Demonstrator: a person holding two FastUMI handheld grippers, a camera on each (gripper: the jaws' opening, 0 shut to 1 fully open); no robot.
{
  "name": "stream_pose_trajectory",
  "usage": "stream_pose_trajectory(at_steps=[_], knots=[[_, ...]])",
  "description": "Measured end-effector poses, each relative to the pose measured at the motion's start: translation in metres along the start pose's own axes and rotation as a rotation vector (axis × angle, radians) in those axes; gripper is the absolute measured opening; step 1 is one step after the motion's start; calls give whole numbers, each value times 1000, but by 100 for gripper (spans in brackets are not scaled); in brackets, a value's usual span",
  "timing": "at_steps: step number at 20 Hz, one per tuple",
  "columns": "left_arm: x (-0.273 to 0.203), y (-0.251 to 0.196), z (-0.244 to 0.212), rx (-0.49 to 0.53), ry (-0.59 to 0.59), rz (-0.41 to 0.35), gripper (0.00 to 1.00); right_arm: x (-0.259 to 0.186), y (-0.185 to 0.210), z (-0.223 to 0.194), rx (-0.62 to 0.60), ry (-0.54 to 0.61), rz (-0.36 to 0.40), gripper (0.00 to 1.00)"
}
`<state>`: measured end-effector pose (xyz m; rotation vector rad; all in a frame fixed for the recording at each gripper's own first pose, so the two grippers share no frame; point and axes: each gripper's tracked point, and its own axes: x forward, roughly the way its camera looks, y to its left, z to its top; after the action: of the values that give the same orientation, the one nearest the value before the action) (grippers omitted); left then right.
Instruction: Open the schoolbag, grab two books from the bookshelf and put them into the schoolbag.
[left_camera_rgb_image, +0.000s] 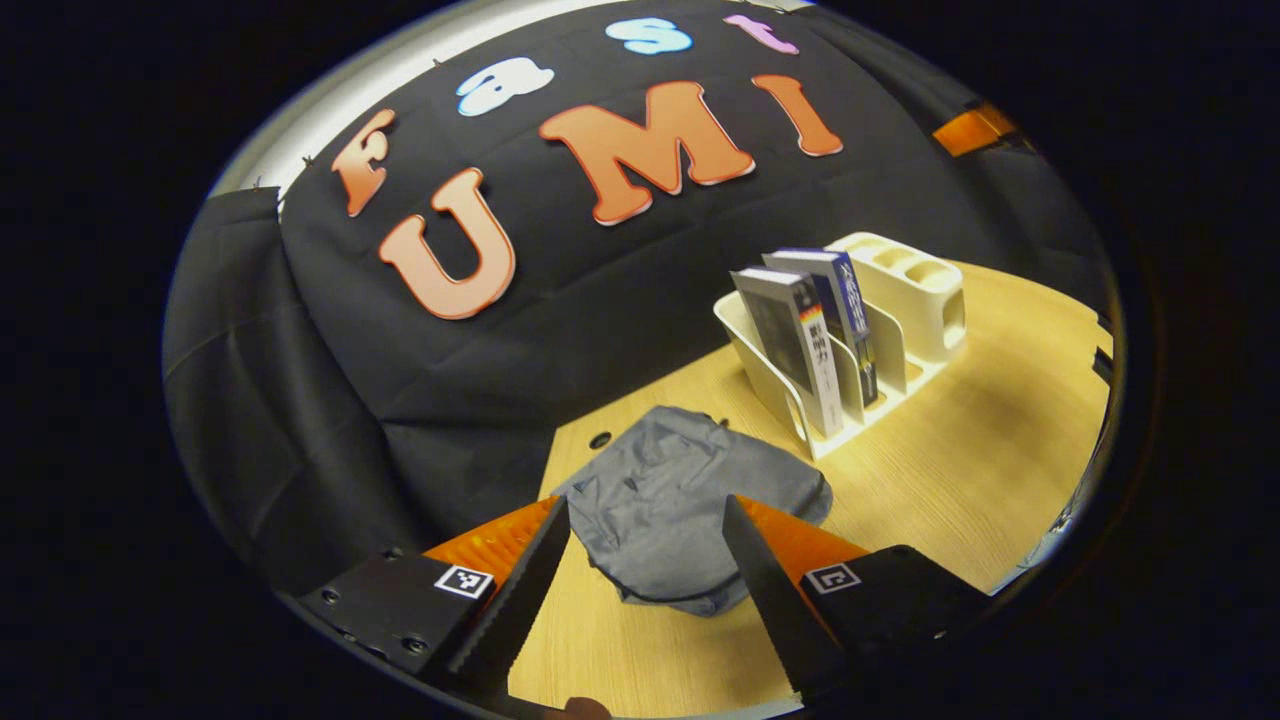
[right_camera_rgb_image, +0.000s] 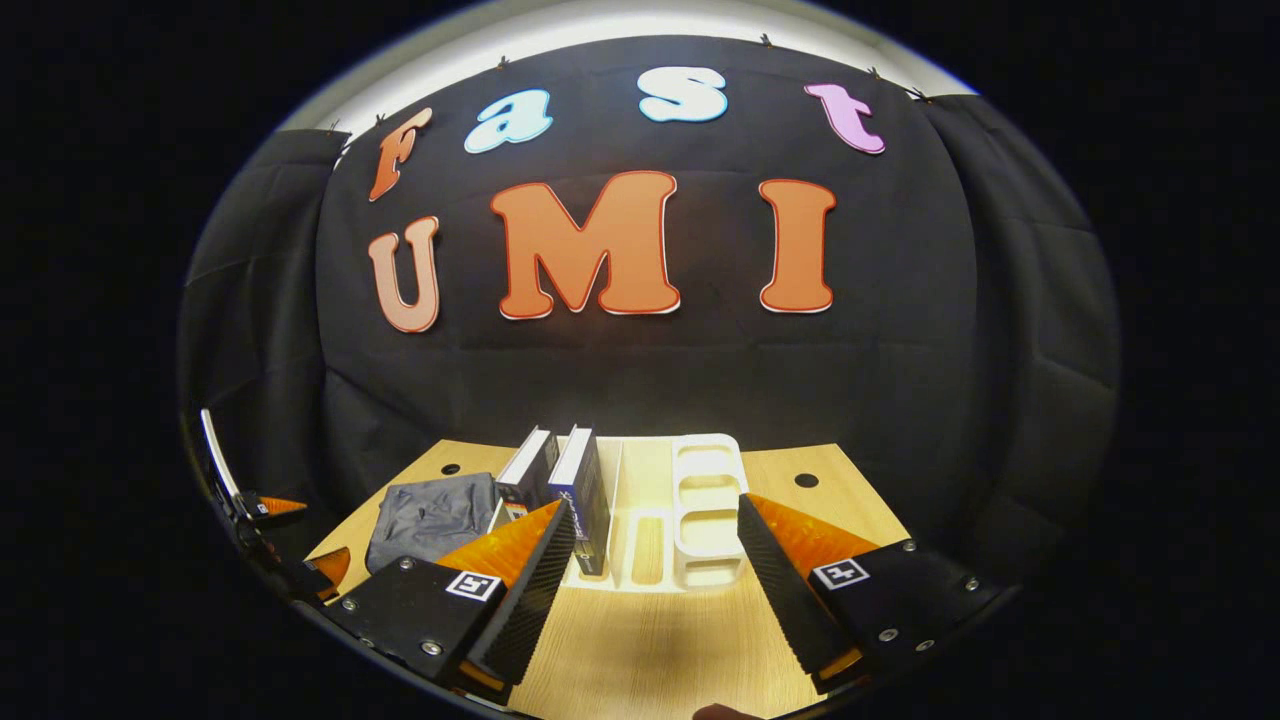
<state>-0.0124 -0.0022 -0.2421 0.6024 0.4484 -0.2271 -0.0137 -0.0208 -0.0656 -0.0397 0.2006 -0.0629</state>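
While the bag (left_camera_rgb_image: 690, 510) lies closed, both grippers (left_camera_rgb_image: 645, 590) (right_camera_rgb_image: 650, 580) hover with jaws apart, 2 books (right_camera_rgb_image: 560, 480) upright in the far rack (right_camera_rgb_image: 700, 520).

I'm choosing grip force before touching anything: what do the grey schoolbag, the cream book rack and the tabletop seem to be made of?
The grey schoolbag looks like soft matte fabric: it lies slumped and creased. The cream book rack looks like moulded plastic, smooth with a slight sheen and rounded edges. The light tabletop shows wood grain, though it could be either laminate or real wood.
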Motion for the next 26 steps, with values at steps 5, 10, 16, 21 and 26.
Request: stream_pose_trajectory(at_steps=[5, 10, 16, 21, 26], knots=[[20, -38, -32, 139, 59, -71, 97, 6, -16, -22, -16, 70, -43, 97], [52, -65, -47, 234, 76, -106, 97, -1, -25, -29, 4, 97, -73, 98], [109, -72, -86, 328, 158, -102, 97, -13, -45, -41, 22, 138, -129, 98], [131, -76, -88, 373, 179, -117, 98, -13, -51, -42, 27, 150, -154, 98], [130, -74, -72, 407, 133, -117, 32, -4, -40, -45, 81, 156, -135, 98]])
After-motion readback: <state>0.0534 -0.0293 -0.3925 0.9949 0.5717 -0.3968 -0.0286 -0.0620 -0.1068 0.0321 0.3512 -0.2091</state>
